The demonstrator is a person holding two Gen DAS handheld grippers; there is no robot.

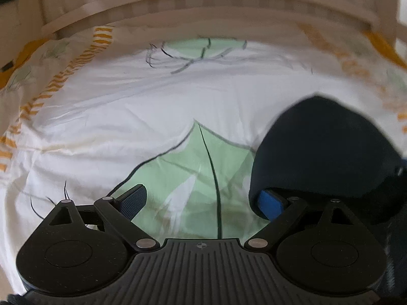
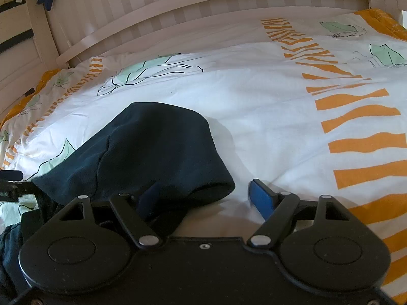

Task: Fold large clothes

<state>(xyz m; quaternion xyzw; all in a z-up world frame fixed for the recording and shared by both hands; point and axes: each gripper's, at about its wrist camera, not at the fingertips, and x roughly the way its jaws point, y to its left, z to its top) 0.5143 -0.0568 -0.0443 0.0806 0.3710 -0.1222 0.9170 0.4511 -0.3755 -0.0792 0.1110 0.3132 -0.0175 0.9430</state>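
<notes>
The dark garment (image 2: 152,150) (soft, limp) is judged best taken at its hem, both grippers' jaws being held apart.

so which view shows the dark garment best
The right wrist view. There the dark garment lies near centre on the bedcover, with its rounded end and seams sharp. The left wrist view shows only part of it, blurred at the right edge and cut off by the frame, behind one pad of that tool.
</notes>
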